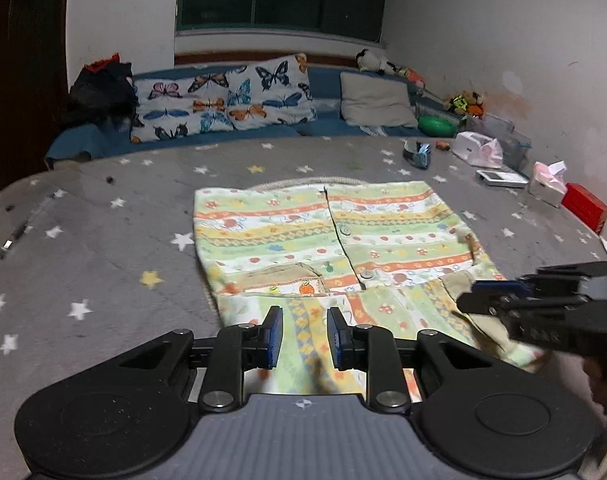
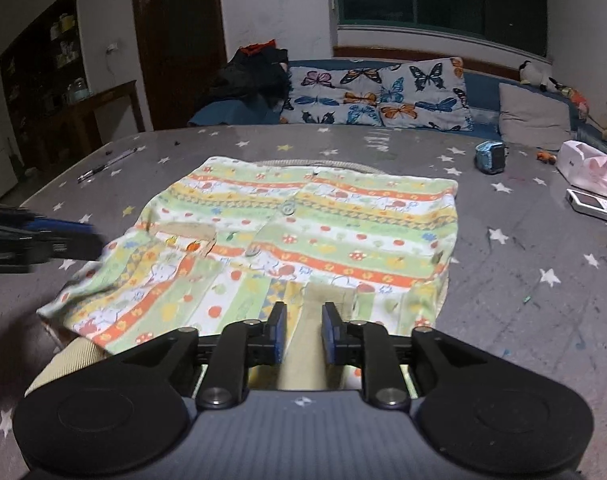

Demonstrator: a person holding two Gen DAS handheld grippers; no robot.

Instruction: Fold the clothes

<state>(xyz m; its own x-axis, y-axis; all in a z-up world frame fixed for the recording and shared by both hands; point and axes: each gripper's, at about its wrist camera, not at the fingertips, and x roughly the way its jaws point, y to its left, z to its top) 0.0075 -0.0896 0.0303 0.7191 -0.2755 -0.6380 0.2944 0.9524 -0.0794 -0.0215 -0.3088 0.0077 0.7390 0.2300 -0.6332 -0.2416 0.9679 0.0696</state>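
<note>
Your shirt (image 1: 327, 248) lies flat on the star-print bed (image 1: 103, 208), collar toward the pillows (image 1: 223, 96) and hem toward you, so its long axis runs straight away from both tools. The near part is already turned up over the body, its stripes running lengthwise against the crosswise ones behind.

Your left tool (image 1: 305, 338) hangs over the near edge of that turned-up part, pointing down and forward, jaws narrow with the blue pads apart. Cloth shows in the gap, but it looks to lie below the pads, not pinched. In the right wrist view this tool (image 2: 69, 236) sits at the shirt's left edge, blurred.

Your right tool (image 2: 303, 332) is over the near right side, also tilted down and forward, jaws narrow and parted. A beige band (image 2: 307, 344) of the garment runs through the gap; I judge the pads are not pressing it. From the left wrist view the right tool (image 1: 479, 300) reaches across the shirt's right corner.

Both hands are about equally near the hem. The next fold probably needs each tool on its own near corner, then a lift along the shirt's length toward the collar.
</note>
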